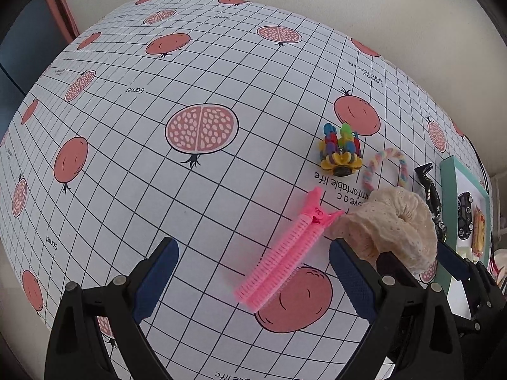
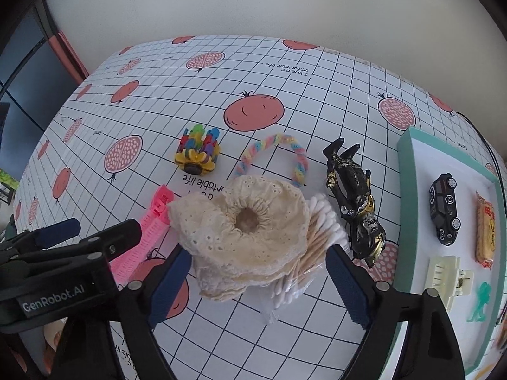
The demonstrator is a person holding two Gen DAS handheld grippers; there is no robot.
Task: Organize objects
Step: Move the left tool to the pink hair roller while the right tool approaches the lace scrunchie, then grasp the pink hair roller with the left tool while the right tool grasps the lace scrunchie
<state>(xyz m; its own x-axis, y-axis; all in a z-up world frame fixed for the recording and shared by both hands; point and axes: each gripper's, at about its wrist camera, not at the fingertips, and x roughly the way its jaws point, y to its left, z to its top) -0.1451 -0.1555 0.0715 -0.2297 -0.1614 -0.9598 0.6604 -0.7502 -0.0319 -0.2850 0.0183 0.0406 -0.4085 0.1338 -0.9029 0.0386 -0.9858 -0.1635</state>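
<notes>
On a table covered in a pomegranate-print grid cloth, two handheld grippers hang over a scatter of small items. The right gripper, jaws spread wide and holding nothing, frames a cream lace scrunchie, ruffled and eyelet-edged, which lies partly over a clear packet of cotton swabs. Just left of the scrunchie, touching its frill, lies a pink ribbed hair clip; in the right wrist view the left gripper's black body covers part of it. The left gripper is also open and empty, its blue-padded fingers set either side of the clip's near end. Beyond the scrunchie sit a multicoloured plastic block toy and a pastel braided hair tie, whose loop the scrunchie's far edge overlaps. To the right lies a black-and-gold figurine, beside a teal-rimmed white tray. The tray holds a black toy car, an orange snack packet, a cream claw clip and a small green figure.
</notes>
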